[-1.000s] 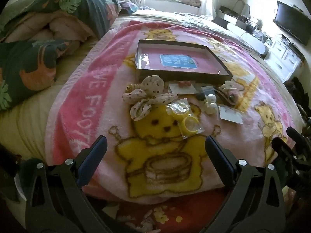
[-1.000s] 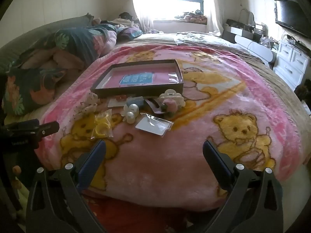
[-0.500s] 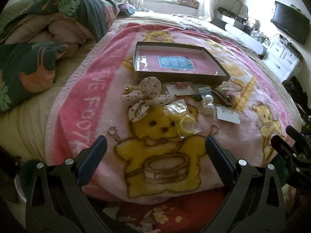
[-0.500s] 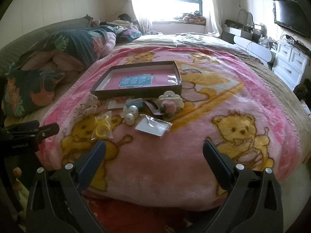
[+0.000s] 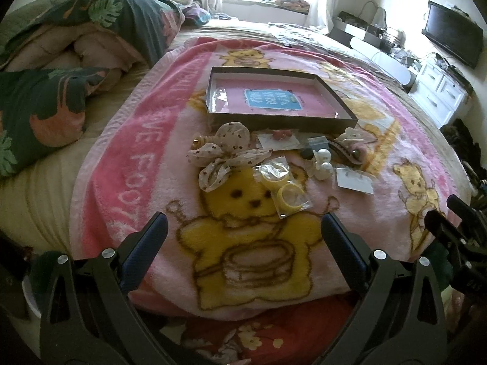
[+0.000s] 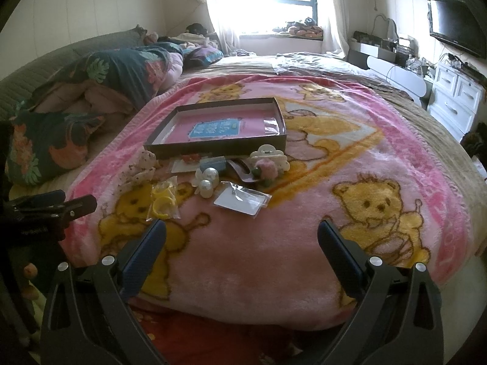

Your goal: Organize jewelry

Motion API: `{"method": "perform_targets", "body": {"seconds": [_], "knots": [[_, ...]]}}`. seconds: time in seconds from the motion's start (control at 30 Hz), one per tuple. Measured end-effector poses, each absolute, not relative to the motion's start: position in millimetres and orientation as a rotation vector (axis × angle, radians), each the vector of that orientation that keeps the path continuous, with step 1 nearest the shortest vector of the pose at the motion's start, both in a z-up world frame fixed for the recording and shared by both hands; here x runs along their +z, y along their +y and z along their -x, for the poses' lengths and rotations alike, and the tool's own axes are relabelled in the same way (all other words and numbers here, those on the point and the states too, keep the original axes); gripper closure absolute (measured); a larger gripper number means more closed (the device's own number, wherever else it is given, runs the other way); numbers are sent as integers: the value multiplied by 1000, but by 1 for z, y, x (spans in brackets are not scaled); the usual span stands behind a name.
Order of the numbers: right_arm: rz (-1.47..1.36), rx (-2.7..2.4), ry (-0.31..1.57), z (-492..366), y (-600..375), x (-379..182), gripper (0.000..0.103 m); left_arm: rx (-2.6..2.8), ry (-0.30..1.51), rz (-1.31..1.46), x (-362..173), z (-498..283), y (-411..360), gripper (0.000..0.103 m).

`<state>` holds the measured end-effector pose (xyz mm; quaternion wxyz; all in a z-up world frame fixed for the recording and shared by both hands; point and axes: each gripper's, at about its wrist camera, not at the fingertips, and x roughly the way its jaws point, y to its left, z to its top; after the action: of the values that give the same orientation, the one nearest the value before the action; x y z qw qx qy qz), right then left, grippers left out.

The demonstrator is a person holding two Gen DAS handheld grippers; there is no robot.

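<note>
A shallow dark box (image 5: 344, 120) (image 6: 281, 140) with a pink floor and a blue label lies on the pink bear blanket. In front of it lie a spotted fabric bow (image 5: 226, 153) (image 6: 138, 167), a clear bag of yellow rings (image 5: 286, 190) (image 6: 162, 202), a pearl clip (image 5: 323, 162) (image 6: 208, 179), a white card in plastic (image 5: 354, 179) (image 6: 242, 200), a dark hair clip with a pink flower (image 6: 264, 168) and a white claw clip (image 6: 268, 153). My left gripper (image 5: 243, 229) and right gripper (image 6: 242, 235) are open and empty, near the bed's front edge, short of the items.
Folded leaf-print quilts (image 5: 61, 70) lie on the bed at the left. White drawers (image 6: 456, 97) and a wall TV (image 6: 456, 26) stand at the right. The other gripper shows at each view's side (image 5: 462, 228) (image 6: 42, 210).
Both grippers have edged slightly forward toward the items and stay open. Nothing on the blanket has moved.
</note>
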<state>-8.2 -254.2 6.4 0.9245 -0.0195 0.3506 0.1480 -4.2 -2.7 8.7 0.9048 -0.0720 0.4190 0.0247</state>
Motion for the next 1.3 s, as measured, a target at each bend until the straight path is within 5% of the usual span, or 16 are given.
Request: {"method": "perform_targets", "body": {"seconds": [1.3], "knots": [[37,307,708,8,-253,12,4,56,856,145,12,1,0,9]]}}
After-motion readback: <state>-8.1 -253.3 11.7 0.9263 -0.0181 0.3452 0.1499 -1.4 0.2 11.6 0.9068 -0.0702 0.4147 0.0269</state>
